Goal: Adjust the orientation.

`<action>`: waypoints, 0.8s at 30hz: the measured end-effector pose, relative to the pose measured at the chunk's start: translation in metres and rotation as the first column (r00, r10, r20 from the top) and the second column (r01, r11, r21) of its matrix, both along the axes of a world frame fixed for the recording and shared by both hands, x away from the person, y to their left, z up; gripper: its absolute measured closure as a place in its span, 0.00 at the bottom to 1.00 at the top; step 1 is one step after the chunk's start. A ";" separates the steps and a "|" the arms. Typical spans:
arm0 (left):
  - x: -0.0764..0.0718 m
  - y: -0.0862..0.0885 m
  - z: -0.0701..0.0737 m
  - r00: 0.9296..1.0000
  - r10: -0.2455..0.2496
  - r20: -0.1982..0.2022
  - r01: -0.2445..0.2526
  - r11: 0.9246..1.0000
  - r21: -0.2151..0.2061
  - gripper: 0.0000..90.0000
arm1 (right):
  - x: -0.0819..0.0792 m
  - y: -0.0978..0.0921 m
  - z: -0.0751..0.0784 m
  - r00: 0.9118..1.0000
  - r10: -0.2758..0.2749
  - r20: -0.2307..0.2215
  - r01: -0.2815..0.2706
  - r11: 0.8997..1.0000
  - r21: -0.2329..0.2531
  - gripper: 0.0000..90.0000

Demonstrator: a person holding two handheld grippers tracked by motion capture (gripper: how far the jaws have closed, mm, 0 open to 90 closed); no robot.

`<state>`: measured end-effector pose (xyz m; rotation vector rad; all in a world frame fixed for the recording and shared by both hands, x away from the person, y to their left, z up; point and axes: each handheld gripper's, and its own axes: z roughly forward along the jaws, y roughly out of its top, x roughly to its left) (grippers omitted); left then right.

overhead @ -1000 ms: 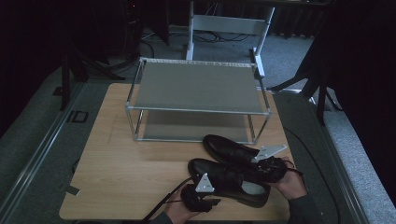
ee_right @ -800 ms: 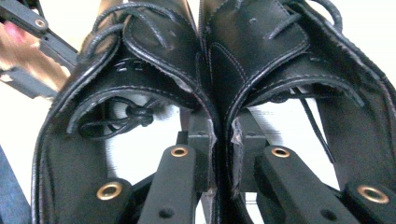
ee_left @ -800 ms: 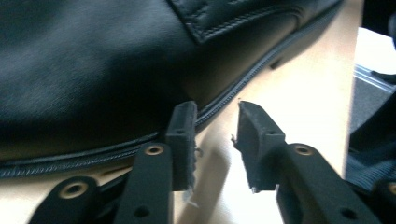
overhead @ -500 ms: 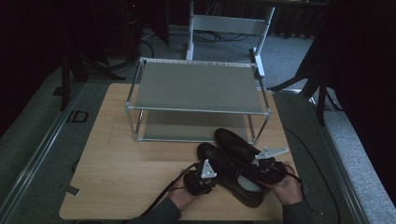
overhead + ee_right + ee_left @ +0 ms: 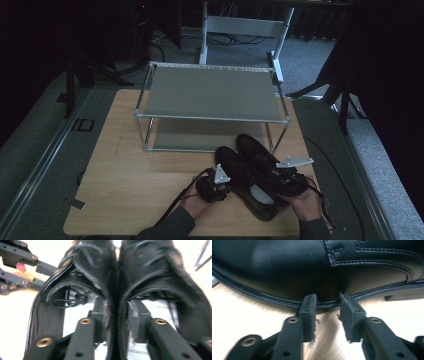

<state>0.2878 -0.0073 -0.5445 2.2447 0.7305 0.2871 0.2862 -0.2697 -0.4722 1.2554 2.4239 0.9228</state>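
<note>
Two black leather lace-up shoes lie side by side on the wooden table [image 5: 130, 175], toes toward the rack. The left shoe [image 5: 235, 170] and the right shoe [image 5: 257, 150] touch along their inner sides. My right gripper [image 5: 116, 312] has one jaw inside each shoe and is shut on the two adjoining collars, left shoe [image 5: 82, 270] and right shoe [image 5: 155, 272]; from above, the right gripper [image 5: 280, 182] sits at the heels. My left gripper [image 5: 327, 302] is open, its tips against the outer sole edge of the left shoe [image 5: 287, 270], holding nothing.
A two-tier metal shoe rack [image 5: 210, 92] stands at the back of the table, both grey shelves bare. A white frame [image 5: 240, 25] stands on the floor behind it. Bare wood spreads to the left of the shoes.
The shoes, lying apart and slanted a second ago, now sit pressed together with toes toward the rack. Both grippers have closed in on them, the left one moving up against the shoe's side.
</note>
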 end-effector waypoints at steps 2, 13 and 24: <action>0.000 0.000 0.000 1.000 0.003 -0.001 -0.003 1.000 -0.001 0.67 | -0.002 -0.006 0.003 1.000 -0.006 -0.002 0.006 1.000 0.012 0.69; 0.000 0.000 -0.002 1.000 0.013 -0.029 -0.014 1.000 -0.022 0.60 | -0.016 -0.006 0.001 0.998 -0.021 -0.063 0.014 0.993 -0.115 0.59; 0.001 0.001 -0.002 0.999 0.020 -0.051 -0.023 0.998 -0.052 0.59 | -0.011 -0.001 -0.010 0.987 -0.008 -0.158 -0.014 0.990 -0.137 0.62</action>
